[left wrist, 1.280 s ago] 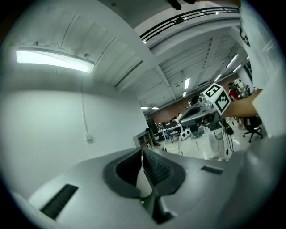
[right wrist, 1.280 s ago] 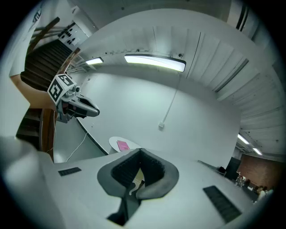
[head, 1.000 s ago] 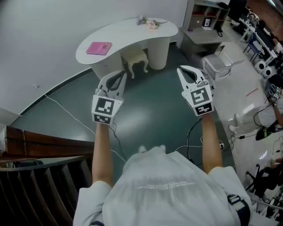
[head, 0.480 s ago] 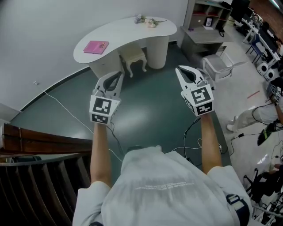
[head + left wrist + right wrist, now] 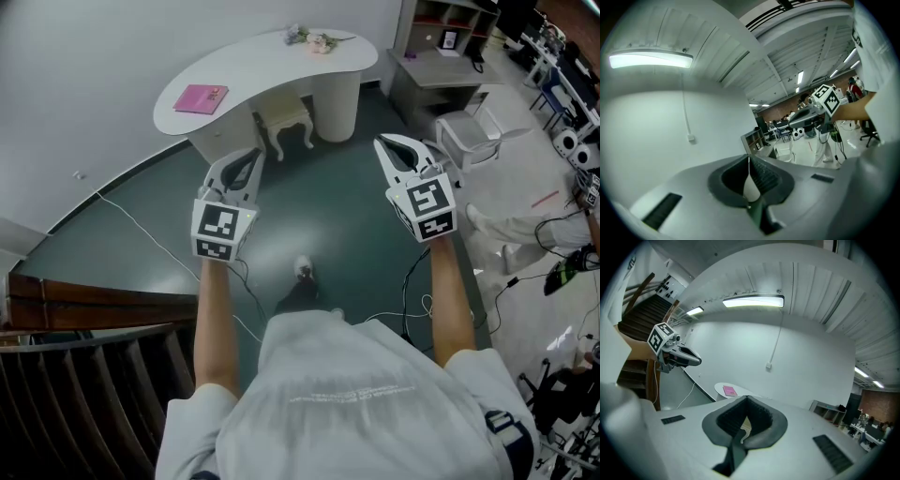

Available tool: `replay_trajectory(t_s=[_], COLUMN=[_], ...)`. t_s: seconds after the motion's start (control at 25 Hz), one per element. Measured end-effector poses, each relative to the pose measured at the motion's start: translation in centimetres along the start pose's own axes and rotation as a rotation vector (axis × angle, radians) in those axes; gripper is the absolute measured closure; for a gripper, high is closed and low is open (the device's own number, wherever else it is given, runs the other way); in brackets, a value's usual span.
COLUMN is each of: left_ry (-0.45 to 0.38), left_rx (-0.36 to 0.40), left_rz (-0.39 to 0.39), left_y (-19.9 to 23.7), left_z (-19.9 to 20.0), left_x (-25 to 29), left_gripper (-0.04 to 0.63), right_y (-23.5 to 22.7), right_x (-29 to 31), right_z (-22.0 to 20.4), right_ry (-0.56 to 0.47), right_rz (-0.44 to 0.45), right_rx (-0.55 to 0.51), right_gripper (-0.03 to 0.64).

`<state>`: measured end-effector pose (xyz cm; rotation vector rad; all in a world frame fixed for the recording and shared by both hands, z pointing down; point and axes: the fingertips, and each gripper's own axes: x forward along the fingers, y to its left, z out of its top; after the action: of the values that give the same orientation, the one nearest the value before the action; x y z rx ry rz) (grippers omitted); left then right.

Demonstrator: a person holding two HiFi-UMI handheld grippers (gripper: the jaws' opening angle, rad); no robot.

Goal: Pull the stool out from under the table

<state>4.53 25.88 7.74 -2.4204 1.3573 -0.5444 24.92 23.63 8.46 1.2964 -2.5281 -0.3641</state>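
Observation:
A small cream stool (image 5: 285,125) with curved legs stands tucked under the white kidney-shaped table (image 5: 272,66) at the top of the head view. My left gripper (image 5: 252,156) is held in the air well short of the stool, its jaws shut with nothing between them. My right gripper (image 5: 386,145) is held level with it to the right, also shut and empty. In the right gripper view the table (image 5: 723,386) with its pink book shows far off past the shut jaws, and the left gripper (image 5: 696,360) floats at the left.
A pink book (image 5: 200,98) and a bunch of flowers (image 5: 315,40) lie on the table. A grey shelf unit (image 5: 441,47) and a white box (image 5: 464,137) stand at the right. Cables (image 5: 150,237) run over the green floor. A dark wooden stair (image 5: 84,375) fills the lower left.
The view has crept a little toward the table, and a shoe has stepped forward into sight on the floor. Both grippers stay shut and level.

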Motion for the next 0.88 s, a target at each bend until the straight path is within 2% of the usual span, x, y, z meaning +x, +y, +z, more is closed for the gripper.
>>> replay_trajectory(t_s=[0.2,0.44,0.72,0.88], left_ry=[-0.002,-0.006,0.011,0.011], left_rx=[0.004,0.004,-0.012,-0.016], left_rz=[-0.023,-0.028,-0.037,-0.032], left_y=[1.5,6.8,13.5,17.3], left_z=[-0.8,-2.1,-4.6,-5.7], left_x=[4.0,10.7,17.8,20.7], left_gripper=[0.577,0.577,0.577,0.577], right_y=[-2.8,-6.8,-9.9,-10.5], right_x=[2.7,9.6,19.1,23.9], right_z=[-0.7,-0.8,0.6,0.9], right_ry=[-0.002,0.006,-0.045,-0.036], right_rz=[-0.023,-0.039,-0.012,0.03], right_rx=[0.032,0.017,0.033,0.034], right_gripper=[0.601,0.601,0.601,0.601])
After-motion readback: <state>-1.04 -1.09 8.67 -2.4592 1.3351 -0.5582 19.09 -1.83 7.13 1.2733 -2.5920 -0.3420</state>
